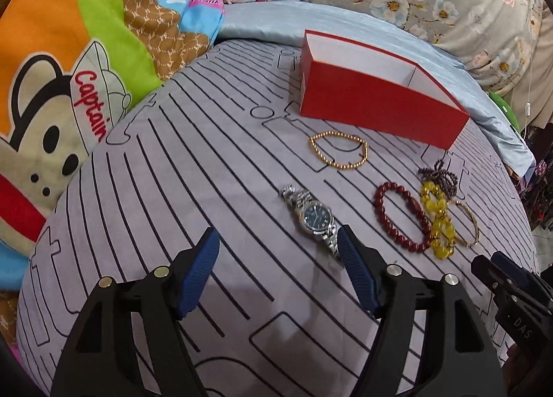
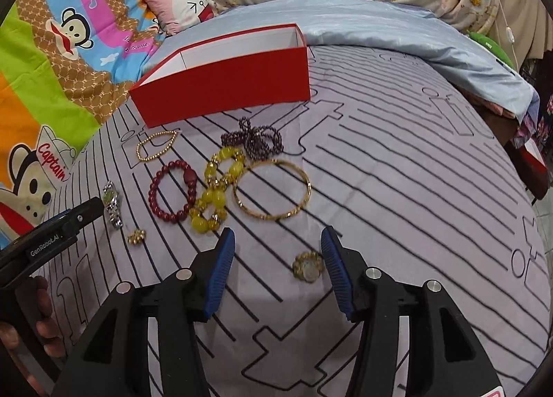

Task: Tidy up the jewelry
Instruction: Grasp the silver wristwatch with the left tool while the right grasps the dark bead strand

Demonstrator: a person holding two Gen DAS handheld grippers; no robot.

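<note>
Left gripper open wide, nothing between the blue pads, hovering over the grey lined bedspread. Silver watch lies flat just past its right fingertip, at about 1 o'clock from the jaw gap; the finger covers the strap's near end, contact unclear.

Right gripper also open, holding nothing. Small round gold brooch-like piece on the cloth just inside its right finger, not pinched.

From the right wrist view, rest of the jewelry sits at 11–12 o'clock of the jaws:
- gold bangle, flat
- yellow bead bracelet, touching the bangle's left edge
- dark red bead bracelet, just left of the yellow one
- purple bead cluster, behind the bangle
- small gold bead bracelet, nearest the box
- tiny gold piece at 9 o'clock, near the watch

Red box, open top, white inside, stands at 11 o'clock beyond the jewelry, nothing visible inside.
</note>
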